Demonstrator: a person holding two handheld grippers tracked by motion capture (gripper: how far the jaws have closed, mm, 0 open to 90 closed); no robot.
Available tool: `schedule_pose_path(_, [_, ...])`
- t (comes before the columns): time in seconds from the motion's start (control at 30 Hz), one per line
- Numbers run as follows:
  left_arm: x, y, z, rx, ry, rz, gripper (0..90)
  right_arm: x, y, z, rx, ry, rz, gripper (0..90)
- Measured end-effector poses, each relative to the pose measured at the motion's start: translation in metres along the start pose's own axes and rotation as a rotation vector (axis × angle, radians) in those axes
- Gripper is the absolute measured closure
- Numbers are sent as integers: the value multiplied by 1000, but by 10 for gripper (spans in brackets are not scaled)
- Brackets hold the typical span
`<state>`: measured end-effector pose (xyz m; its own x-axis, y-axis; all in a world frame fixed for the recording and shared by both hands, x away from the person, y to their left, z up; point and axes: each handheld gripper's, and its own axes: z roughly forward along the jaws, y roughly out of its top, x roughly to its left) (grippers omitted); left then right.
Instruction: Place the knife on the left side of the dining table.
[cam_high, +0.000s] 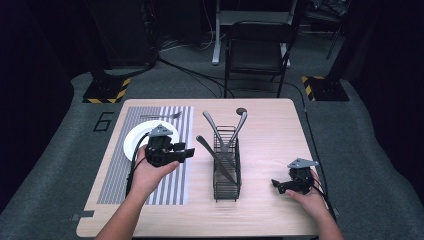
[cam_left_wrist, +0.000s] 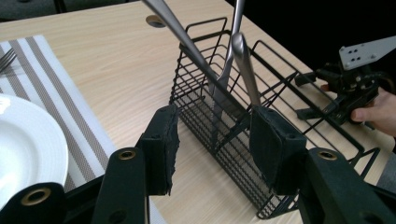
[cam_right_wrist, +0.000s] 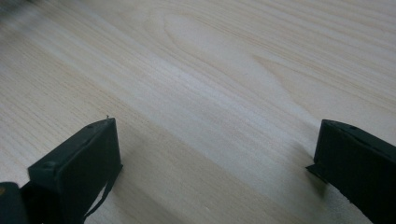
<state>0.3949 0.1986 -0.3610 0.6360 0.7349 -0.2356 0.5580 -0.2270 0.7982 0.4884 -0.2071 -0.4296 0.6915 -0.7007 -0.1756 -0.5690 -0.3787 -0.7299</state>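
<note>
Left gripper (cam_high: 186, 152) sits over the right edge of the striped placemat (cam_high: 172, 187), jaws spread with nothing between them, pointed right at the black wire cutlery caddy (cam_high: 226, 172). In its own view the pads (cam_left_wrist: 164, 147) frame the caddy's (cam_left_wrist: 280, 130) near-left wall with a bare strip of wood between, so there's some room before it meets the wire.

Right gripper (cam_high: 278, 185) is low over the table (cam_high: 270, 125) near the right edge, jaws wide apart and holding nothing. Its view has just bare wood grain (cam_right_wrist: 210, 84) between the 2 pads (cam_right_wrist: 81, 163). The left gripper view catches that right gripper (cam_left_wrist: 322, 98) beyond the caddy, with a clear gap of table between them.

Caddy stands mid-table, long side running near to far. 3 pieces of cutlery lean out of it: a knife (cam_high: 215, 159) angled to the left, plus 2 more handles (cam_high: 212, 125) crossing at the far end. Can't tell what's on the ends of those.

The white plate (cam_high: 134, 141) is on the placemat just behind the left gripper, and a fork (cam_high: 161, 116) lies at the placemat's far edge. The left gripper view only clips the plate's rim (cam_left_wrist: 28, 140) and the fork tines (cam_left_wrist: 6, 58).
</note>
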Motion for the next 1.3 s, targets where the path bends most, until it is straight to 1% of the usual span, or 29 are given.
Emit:
schedule_pose_path(0.1, [-1,5,1,-4,-7,7,521,0,0,0,-1,5,-1,0])
schedule_pose_path(0.17, [-3,8,2,-6,-9,6,519,0,0,0,0,-1,0,0])
schedule_pose_path(0.2, [-3,9,2,-7,-10,8,519,0,0,0,0,5,0,0])
schedule_pose_path(0.23, [-4,10,4,-10,-13,4,519,0,0,0,-1,5,0,0])
schedule_pose_path(0.33, [-7,14,7,-10,-23,13,520,0,0,0,-1,5,-1,0])
schedule_pose_path(0.4, [-10,17,9,-7,-26,9,519,0,0,0,-1,4,-1,0])
schedule_pose_path(0.43, [-10,18,10,-8,-26,16,519,0,0,0,0,4,-1,0])
schedule_pose_path(0.63, [-12,23,15,-8,-34,14,526,0,0,0,0,4,-1,0])
schedule_pose_path(0.67, [-13,24,18,-5,-41,9,530,0,0,0,0,5,-1,0])
schedule_pose_path(0.7, [-14,25,19,-6,-44,4,531,0,0,0,0,0,0,0])
schedule_pose_path(0.97, [-14,27,30,0,-35,7,563,0,0,0,0,4,0,0])
schedule_pose_path(1.17, [-12,28,32,-8,-37,-11,597,0,0,0,0,5,0,0])
schedule_pose_path(1.2, [-12,28,33,-8,-36,-11,603,0,0,0,0,-1,0,0])
schedule_pose_path(1.3, [-12,28,35,0,-39,-15,622,0,0,0,0,5,0,0])
